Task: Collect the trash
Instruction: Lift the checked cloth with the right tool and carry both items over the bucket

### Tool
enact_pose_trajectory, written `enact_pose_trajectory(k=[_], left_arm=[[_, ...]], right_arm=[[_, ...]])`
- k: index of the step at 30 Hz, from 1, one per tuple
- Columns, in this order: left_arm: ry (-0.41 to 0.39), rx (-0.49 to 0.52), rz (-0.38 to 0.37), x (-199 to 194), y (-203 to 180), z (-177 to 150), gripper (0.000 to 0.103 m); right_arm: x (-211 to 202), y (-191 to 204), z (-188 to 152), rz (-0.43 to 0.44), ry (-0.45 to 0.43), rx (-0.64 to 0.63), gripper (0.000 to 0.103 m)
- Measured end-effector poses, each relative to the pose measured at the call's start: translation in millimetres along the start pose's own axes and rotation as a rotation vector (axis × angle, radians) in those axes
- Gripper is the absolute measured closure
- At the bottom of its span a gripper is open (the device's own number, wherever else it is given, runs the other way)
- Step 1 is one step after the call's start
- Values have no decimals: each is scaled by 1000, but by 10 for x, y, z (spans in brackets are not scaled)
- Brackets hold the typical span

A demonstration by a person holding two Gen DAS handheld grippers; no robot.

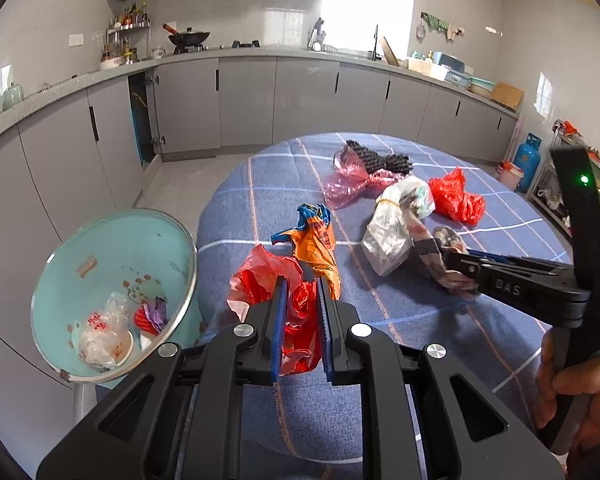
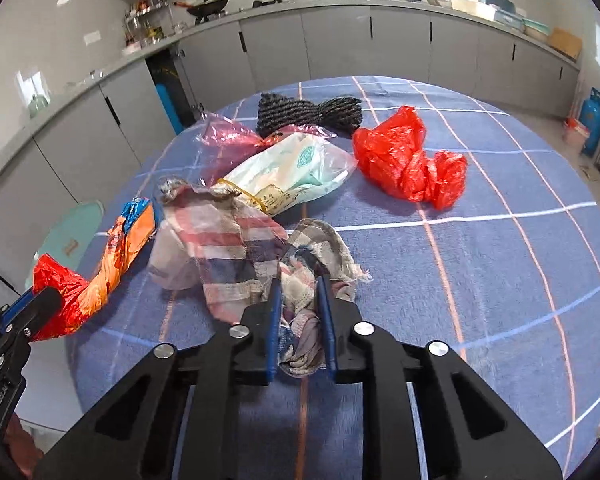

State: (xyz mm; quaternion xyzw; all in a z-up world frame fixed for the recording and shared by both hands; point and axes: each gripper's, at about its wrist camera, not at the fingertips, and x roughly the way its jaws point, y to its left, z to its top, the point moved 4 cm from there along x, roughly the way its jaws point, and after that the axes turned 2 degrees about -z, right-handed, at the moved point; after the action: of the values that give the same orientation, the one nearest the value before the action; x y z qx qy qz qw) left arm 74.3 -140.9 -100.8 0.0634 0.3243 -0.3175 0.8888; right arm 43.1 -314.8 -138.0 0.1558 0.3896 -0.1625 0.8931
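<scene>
Left gripper (image 1: pixel 302 320) fingers clenched on the red bag (image 1: pixel 268 280) at the table's (image 1: pixel 440 320) left edge, right by the bin (image 1: pixel 60 264), ready to drop; right gripper (image 2: pixel 300 320) fingers pinch the rag (image 2: pixel 300 264) mid-table for the next load

A: What trash is at the near edge of the table?

B: A crumpled red plastic bag (image 1: pixel 284 300), with an orange-and-blue wrapper (image 1: pixel 316 240) just beyond, and a checked rag (image 2: pixel 260 256) bunched to the right.

A: And farther back?

B: A clear bag of pale packaging (image 2: pixel 296 172), a pink film bag (image 2: pixel 228 140), a dark knitted piece (image 2: pixel 308 114), and another red bag (image 2: pixel 408 160) on the right.

A: The bin?

B: A turquoise bin (image 1: pixel 80 240) stands left of the table, some wrappers in it.
</scene>
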Motion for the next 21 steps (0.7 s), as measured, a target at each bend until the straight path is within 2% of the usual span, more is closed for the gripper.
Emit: enact_pose_trajectory(k=[13, 21], left_arm=[[-109, -23, -3, -444, 53, 204, 88], [-136, -39, 70, -645, 239, 269, 88]], right_arm=[[-928, 59, 130, 126, -222, 65, 86], [-1148, 442, 199, 193, -260, 16, 86]])
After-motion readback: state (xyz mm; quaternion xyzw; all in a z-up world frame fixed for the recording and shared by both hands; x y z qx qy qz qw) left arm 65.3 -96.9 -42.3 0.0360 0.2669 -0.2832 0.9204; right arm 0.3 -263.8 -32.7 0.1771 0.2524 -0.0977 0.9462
